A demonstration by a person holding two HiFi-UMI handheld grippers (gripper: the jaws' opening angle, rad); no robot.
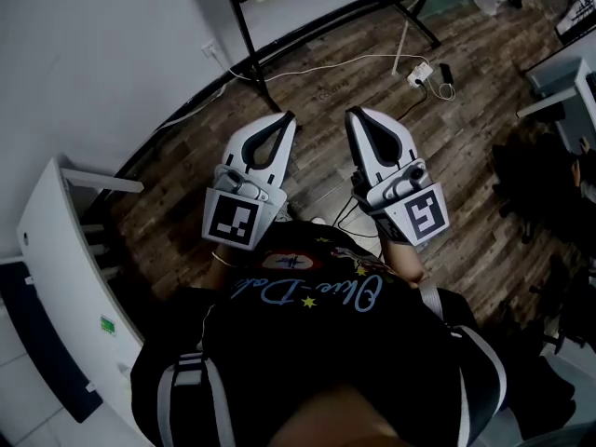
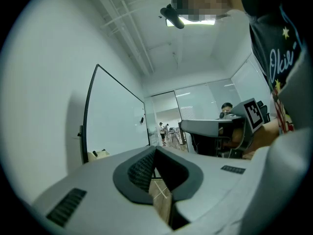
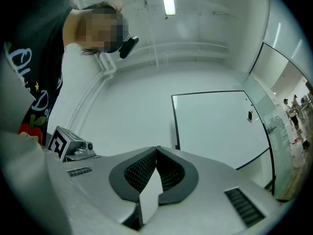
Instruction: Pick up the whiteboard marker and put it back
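Observation:
I make out no whiteboard marker in any view. A white whiteboard [image 2: 115, 124] in a black frame stands ahead and shows large in the right gripper view [image 3: 215, 126]. Small objects [image 2: 100, 153] lie at its lower left corner, too small to name. In the head view both grippers are held side by side in front of the person's chest, over the wooden floor. My left gripper [image 1: 287, 116] is shut with nothing in it, its tips meeting [image 2: 155, 148]. My right gripper [image 1: 352, 113] is also shut and empty [image 3: 156, 148].
A black stand [image 1: 250, 40] with floor legs rises ahead of the grippers. A white power strip [image 1: 419, 73] with its cable lies on the floor to the right. White furniture [image 1: 56, 277] runs along the left. People stand far off in a glass-walled corridor [image 2: 164, 131].

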